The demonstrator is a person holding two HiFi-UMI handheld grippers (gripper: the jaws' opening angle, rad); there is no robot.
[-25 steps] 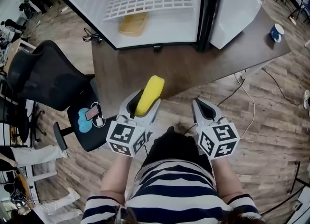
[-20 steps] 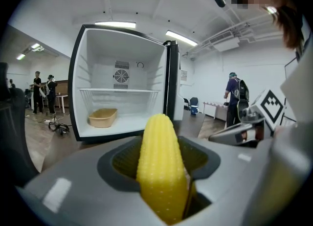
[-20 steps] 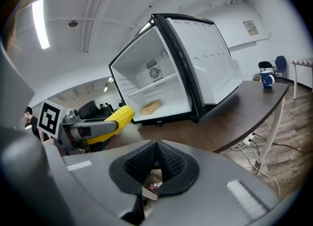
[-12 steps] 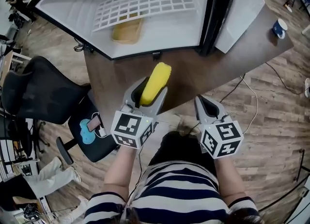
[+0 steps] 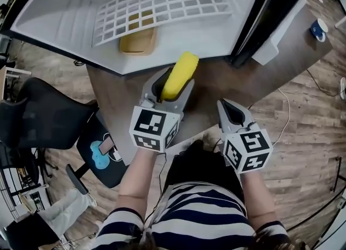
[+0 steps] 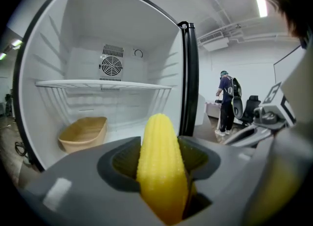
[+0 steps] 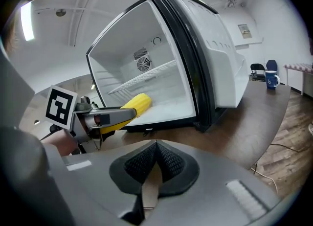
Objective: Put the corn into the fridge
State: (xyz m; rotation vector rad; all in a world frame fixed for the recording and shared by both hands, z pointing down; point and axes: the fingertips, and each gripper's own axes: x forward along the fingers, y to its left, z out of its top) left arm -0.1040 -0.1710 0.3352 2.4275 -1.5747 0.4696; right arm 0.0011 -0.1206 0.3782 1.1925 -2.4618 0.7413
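A yellow corn cob [image 5: 180, 74] sticks out of my left gripper [image 5: 174, 81], which is shut on it; the cob's tip reaches the front lip of the open white fridge [image 5: 65, 24]. In the left gripper view the corn [image 6: 160, 164] points at the fridge's lower compartment [image 6: 122, 127], under the wire shelf [image 6: 102, 85]. A tan basket [image 5: 138, 40] sits on the fridge floor at the left. My right gripper [image 5: 232, 114] hangs back over the table's near edge, shut with nothing in it. The right gripper view shows the corn [image 7: 133, 105] and the left gripper [image 7: 122, 115] in front of the fridge.
The fridge stands on a brown table [image 5: 124, 97]; its open door [image 5: 281, 21] swings out at the right. A blue mug [image 5: 319, 28] sits at the table's far right. A black office chair [image 5: 38, 119] stands at the left, and a person [image 6: 226, 100] stands far behind.
My left gripper has carried the corn forward, from over the table's near part to the fridge opening. The right gripper has kept its place at the near edge.
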